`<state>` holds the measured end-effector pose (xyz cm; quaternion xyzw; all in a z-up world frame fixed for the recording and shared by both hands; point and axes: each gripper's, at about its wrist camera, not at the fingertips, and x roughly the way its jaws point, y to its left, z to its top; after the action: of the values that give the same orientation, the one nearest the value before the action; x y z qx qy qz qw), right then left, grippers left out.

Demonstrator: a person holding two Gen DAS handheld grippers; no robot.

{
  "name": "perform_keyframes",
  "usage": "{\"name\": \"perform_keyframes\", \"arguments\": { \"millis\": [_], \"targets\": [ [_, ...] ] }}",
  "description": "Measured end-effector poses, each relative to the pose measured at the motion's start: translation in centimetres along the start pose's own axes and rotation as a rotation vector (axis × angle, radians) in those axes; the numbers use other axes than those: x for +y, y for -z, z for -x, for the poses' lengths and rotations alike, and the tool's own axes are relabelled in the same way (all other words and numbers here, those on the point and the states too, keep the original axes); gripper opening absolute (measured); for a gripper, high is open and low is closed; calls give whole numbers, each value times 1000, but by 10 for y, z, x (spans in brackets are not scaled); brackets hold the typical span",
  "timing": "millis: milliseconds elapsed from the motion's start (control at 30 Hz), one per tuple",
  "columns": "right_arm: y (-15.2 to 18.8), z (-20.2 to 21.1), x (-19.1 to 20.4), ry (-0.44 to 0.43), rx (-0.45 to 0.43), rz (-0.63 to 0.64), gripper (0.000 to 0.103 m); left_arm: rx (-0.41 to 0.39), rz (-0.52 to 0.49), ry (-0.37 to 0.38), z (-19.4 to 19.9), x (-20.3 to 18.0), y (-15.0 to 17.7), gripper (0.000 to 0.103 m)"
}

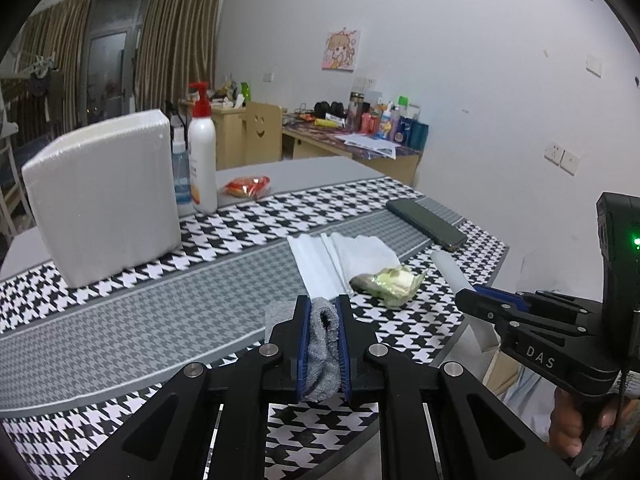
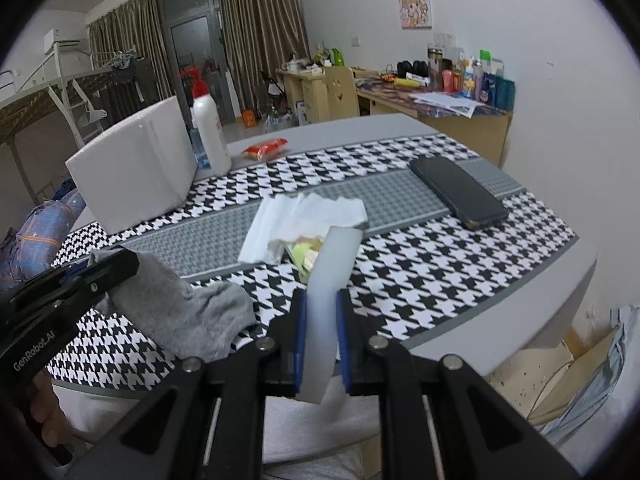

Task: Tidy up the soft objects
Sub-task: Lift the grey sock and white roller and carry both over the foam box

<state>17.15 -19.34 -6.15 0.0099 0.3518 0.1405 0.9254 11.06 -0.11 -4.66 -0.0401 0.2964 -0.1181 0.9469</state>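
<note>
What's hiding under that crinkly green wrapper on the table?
The green wrapper lies on the edge of a white tissue, itself on the houndstooth cloth. Whatever sits directly beneath the wrapper is covered.

White walls [image 1: 460, 60], cartoon picture [image 1: 341, 49] hung above cluttered wooden desk [image 2: 460, 114] along far wall. Brown curtains [image 2: 256, 20] flank dark glass door [image 2: 192, 44]. Air conditioner [image 2: 60, 40] high on left wall; metal bunk frame [image 2: 60, 92] below.

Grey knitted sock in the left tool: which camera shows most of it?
The right wrist view: the grey knitted sock hangs out sideways from the left tool, its body in full sight. The left wrist view shows only a bunched strip squeezed between its blue pads.
</note>
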Motion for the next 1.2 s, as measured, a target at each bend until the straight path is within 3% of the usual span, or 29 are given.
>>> {"name": "perform_keyframes", "arguments": {
  "millis": [1200],
  "targets": [
    [-57, 14, 48, -167, -133, 123, 18, -116, 0, -106, 36, 26, -54, 11]
  ]
}}
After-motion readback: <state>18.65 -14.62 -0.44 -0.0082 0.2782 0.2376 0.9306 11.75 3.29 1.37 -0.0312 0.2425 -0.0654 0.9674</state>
